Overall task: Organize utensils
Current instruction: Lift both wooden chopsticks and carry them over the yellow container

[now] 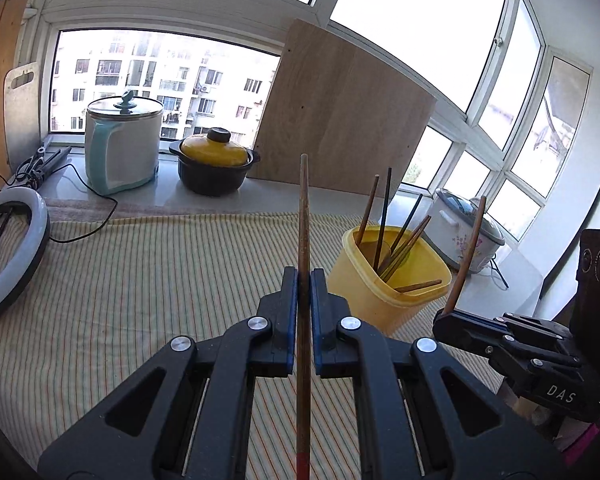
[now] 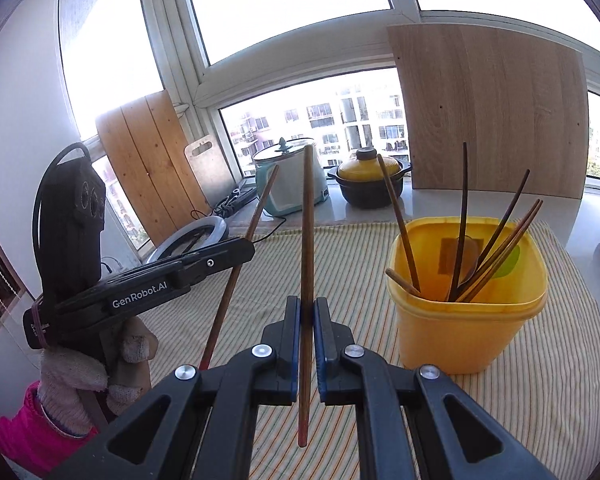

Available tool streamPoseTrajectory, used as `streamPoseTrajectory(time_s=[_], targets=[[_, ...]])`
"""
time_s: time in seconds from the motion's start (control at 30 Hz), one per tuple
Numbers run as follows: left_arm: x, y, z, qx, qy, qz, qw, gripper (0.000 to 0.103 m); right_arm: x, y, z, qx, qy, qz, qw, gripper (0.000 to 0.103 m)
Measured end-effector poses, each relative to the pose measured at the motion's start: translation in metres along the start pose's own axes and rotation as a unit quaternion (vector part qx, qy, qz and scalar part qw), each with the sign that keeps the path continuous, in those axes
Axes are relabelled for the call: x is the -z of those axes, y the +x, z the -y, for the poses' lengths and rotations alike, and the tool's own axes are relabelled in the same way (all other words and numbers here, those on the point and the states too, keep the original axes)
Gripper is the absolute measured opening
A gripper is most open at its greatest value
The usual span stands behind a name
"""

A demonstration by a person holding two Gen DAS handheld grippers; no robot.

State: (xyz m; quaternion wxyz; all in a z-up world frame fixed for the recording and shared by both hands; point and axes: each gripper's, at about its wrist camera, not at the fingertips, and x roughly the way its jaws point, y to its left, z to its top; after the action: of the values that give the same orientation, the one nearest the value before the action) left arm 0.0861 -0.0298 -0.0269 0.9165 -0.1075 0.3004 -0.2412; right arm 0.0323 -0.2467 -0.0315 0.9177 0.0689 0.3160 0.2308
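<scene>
My left gripper (image 1: 304,276) is shut on a brown chopstick (image 1: 304,216) that stands upright above the striped cloth. My right gripper (image 2: 307,306) is shut on another brown chopstick (image 2: 308,220), also upright. A yellow plastic tub (image 1: 388,280) holding several chopsticks stands to the right of the left gripper. It also shows in the right wrist view (image 2: 472,320), to the right of the right gripper. The right gripper appears in the left wrist view (image 1: 448,316) beside the tub. The left gripper appears in the right wrist view (image 2: 248,248), at the left.
A striped cloth (image 1: 140,280) covers the table. On the sill behind stand a white and teal cooker (image 1: 120,148), a yellow-lidded black pot (image 1: 214,164), a leaning wooden board (image 1: 340,120) and a white rice cooker (image 1: 464,236). A ring light (image 1: 8,252) lies at left.
</scene>
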Motion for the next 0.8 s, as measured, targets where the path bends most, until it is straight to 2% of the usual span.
streamPoseTrajectory(time_s=[0.4, 0.57, 0.7, 0.8], targets=[[-0.034, 0.011, 0.038, 0.045, 0.021, 0.026, 0.9985, 0.004, -0.036, -0.049, 0.039, 0.032, 0.015, 0.035, 0.999, 0.004], [-0.05, 0.024, 0.055, 0.052, 0.033, 0.032, 0.9976, 0.004, -0.049, -0.063, 0.051, 0.043, 0.019, 0.051, 0.998, 0.004], [-0.065, 0.04, 0.06, 0.076, 0.016, 0.028, 0.9966, 0.004, -0.06, -0.071, 0.059, 0.053, 0.02, 0.063, 0.996, 0.004], [-0.074, 0.049, 0.07, 0.07, 0.032, 0.032, 0.9965, 0.004, -0.069, -0.077, 0.064, 0.054, 0.021, 0.071, 0.996, 0.004]])
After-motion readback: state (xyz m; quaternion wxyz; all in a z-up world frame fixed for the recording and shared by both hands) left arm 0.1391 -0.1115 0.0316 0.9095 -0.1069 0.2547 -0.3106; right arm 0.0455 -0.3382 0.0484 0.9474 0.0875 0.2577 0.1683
